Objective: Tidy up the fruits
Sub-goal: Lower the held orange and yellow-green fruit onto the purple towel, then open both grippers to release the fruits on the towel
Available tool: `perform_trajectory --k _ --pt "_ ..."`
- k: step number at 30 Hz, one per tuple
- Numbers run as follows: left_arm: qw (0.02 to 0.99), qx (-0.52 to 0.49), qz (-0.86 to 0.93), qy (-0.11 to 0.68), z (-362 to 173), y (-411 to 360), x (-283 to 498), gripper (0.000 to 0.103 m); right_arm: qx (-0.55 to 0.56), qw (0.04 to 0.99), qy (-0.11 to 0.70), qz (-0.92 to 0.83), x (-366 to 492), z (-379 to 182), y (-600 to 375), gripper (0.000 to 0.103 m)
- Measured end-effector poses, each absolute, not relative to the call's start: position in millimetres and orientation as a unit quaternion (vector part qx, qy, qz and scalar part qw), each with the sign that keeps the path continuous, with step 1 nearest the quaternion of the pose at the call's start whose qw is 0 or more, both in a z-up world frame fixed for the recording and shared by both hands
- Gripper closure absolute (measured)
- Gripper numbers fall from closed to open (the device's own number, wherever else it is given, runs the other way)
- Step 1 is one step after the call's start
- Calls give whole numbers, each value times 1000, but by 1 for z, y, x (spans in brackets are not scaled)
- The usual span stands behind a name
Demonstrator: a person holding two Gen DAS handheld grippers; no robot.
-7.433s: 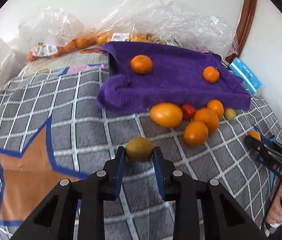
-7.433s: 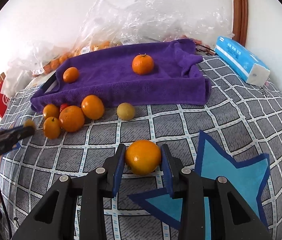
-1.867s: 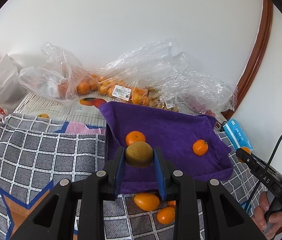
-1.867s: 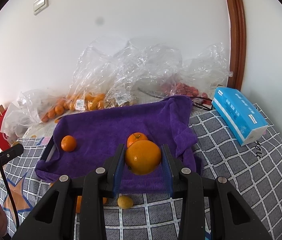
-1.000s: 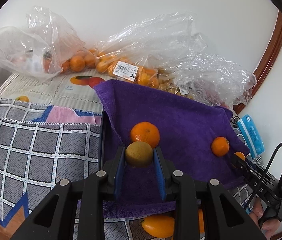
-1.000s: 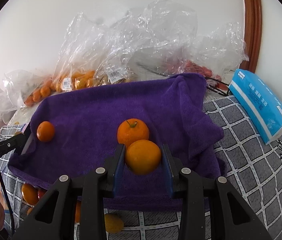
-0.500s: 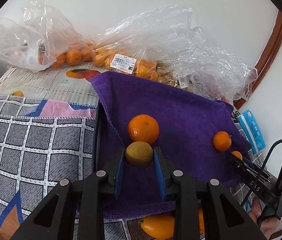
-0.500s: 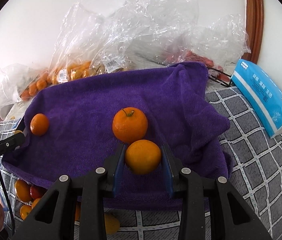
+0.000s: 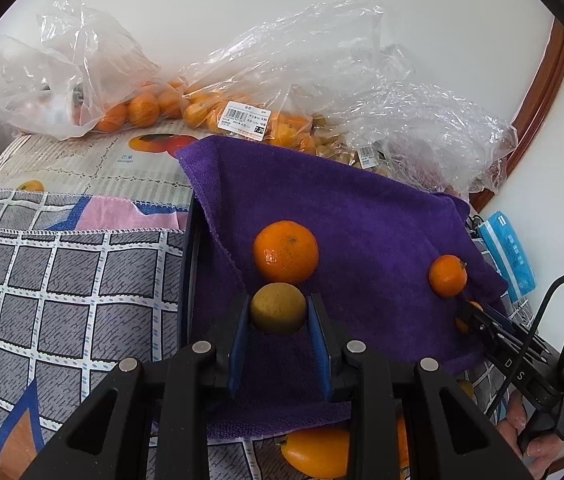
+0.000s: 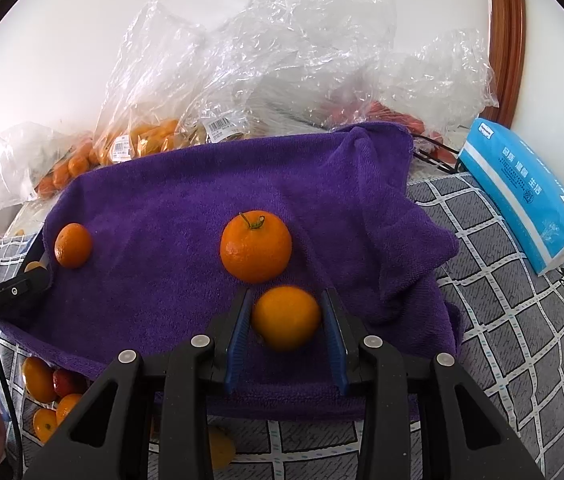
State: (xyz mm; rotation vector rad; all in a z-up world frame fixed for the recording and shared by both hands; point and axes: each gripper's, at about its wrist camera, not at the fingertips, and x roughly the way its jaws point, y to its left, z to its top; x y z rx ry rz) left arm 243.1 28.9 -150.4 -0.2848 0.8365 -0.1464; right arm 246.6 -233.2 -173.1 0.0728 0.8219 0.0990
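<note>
Fruit first, from the left wrist view: the left gripper point(image 9: 278, 312) clamps a yellow-green citrus point(image 9: 278, 308) over the purple towel's point(image 9: 377, 216) near-left part, just below a large tangerine point(image 9: 285, 251).

From the right wrist view (tissue pack point(image 10: 521, 196) fully visible), the right gripper point(image 10: 286, 318) grips an orange point(image 10: 285, 317) near the towel's front edge.

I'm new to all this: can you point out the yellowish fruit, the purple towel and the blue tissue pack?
Round yellow-green fruit point(image 9: 278, 309), left wrist view, front face.
Purple terry towel point(image 10: 170, 200), right wrist view, bare middle.
Blue tissue pack point(image 10: 521, 188), right wrist view, printed top.
</note>
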Motion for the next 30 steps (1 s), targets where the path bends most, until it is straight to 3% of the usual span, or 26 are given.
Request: perform_trajectory --k 6,11,30 --pt "899 -152 -81 403 -148 32 242 75 37 919 390 54 242 -170 -232 56" --pt "902 -166 -91 387 -140 35 235 61 39 928 367 59 234 -160 -230 50" --pt "921 -146 -81 351 -101 59 159 61 35 947 317 42 171 -98 -214 49"
